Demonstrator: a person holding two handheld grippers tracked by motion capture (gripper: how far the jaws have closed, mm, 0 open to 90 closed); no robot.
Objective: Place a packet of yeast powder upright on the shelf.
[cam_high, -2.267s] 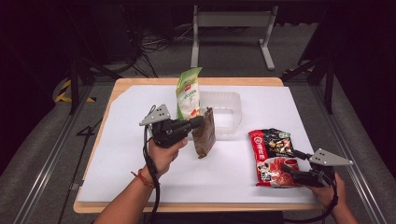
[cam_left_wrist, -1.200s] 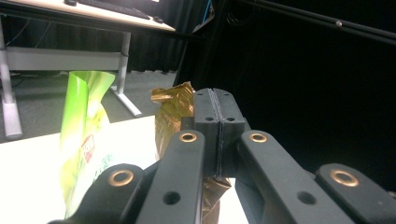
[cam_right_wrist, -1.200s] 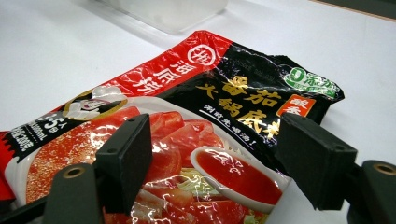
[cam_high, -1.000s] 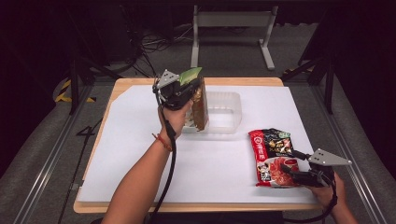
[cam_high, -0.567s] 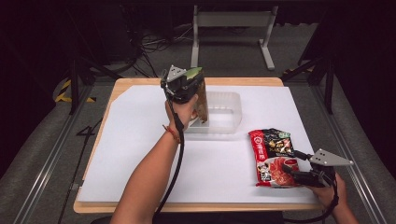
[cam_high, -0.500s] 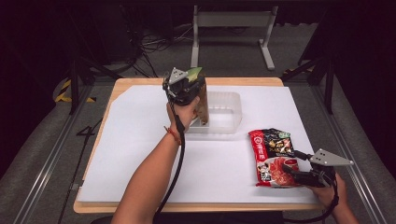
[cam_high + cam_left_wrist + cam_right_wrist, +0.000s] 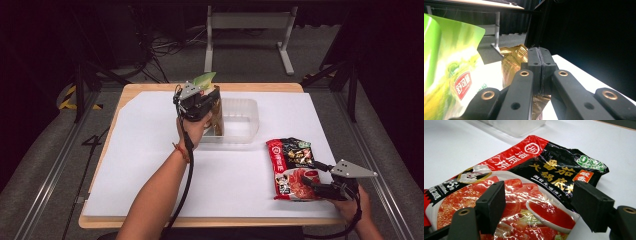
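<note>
Gold foil snack pouch (image 7: pixel 217 111) hangs pinched in the left tongs (image 7: pixel 210 102) at the upper middle of the high view, over the near-left corner of a clear plastic tub (image 7: pixel 239 120). In the left gripper view the jaws are pressed together on the pouch's crinkled top seam (image 7: pixel 514 58), with almost no gap between the pads. It looks light and limp: thin metallised film that creases easily and may be slick, so the flat sealed edge seems the soundest place to grip, since the belly would likely crumple or slip.

Beside it, at the left of the left gripper view, stands a glossy green pouch (image 7: pixel 451 70) with a red label, its tip poking up behind the hand in the high view (image 7: pixel 205 78). Whether it sits inside the tub cannot be told.

At the lower right of the high view lies a flat red and black hotpot soup-base packet (image 7: pixel 292 167) on the white-covered table (image 7: pixel 150 165). The right tongs (image 7: pixel 312 177) rest at its near right edge, spread wide; in the right gripper view the two black pads (image 7: pixel 492 202) stand either side of the packet's shiny printed face (image 7: pixel 534 185) without closing on it. That packet looks heavier and fuller, with smooth wrinkled film; a crimped end seam would probably give the best hold.

The tub is translucent, shallow, with rounded corners and a stiff rim.
</note>
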